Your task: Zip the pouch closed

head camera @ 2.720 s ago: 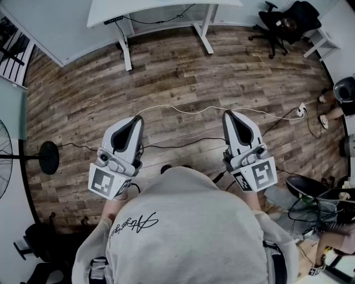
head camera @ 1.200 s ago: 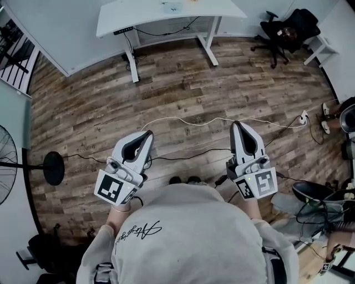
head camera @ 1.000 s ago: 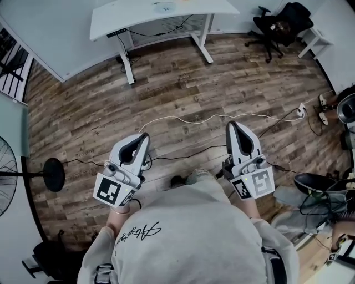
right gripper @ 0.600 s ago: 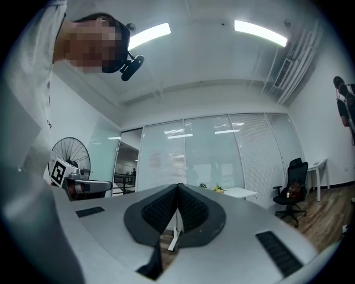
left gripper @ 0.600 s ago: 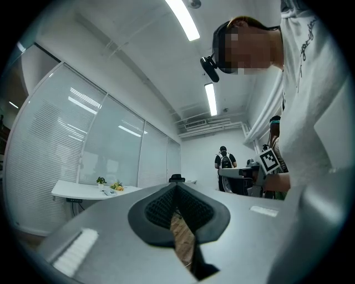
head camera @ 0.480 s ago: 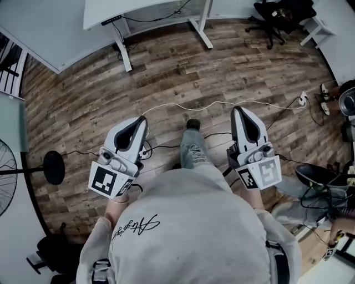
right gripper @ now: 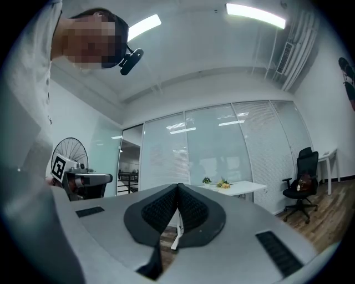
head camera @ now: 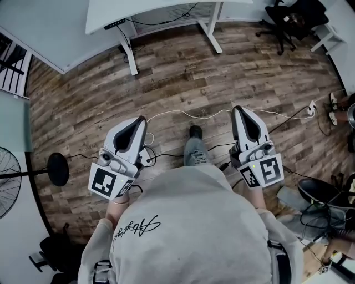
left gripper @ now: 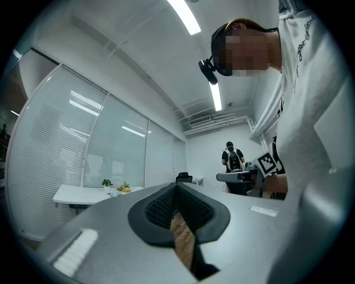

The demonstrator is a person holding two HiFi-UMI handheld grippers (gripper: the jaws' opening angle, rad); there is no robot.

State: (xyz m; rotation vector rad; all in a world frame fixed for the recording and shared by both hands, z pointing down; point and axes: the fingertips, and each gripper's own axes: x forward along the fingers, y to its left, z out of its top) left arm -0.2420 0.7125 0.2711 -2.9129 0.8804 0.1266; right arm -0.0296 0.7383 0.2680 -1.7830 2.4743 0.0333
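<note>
**Finding one.** The pouch shows in none of our views. The only likely carrier is the white bench (head camera: 127,6), and the head view takes in only its near edge and legs. Both gripper views show its top from afar, with a small bunch of flowers (right gripper: 223,183) on it and nothing we can identify as a pouch. We judge that the pouch lies on that bench, but this is unconfirmed.

**Finding two.** The left gripper (head camera: 141,118) and the right gripper (head camera: 239,110) are held side by side, well short of the bench and pointing roughly towards it. Each has its jaws clenched tip to tip on nothing (each gripper's own view shows little but floor through the slit below the tips).

**Finding three.** The person stands on the wood floor (head camera: 183,72) with one shoe (head camera: 195,132) forward towards the bench. A white cable (head camera: 183,113) lies across the floor between the grippers and the bench, just beyond the shoe.

**Assessment.** Zipping has not begun, and the step in hand is the approach.
- We would advise stepping clear over the cable and arriving square to the bench's long near edge.
- Both jaws should be released before reaching in.
- Once the pouch is found, one gripper should pin the fabric at the zip's starting end.
- The other should take the slider tab and pull along the line of the teeth, not upward.
</note>
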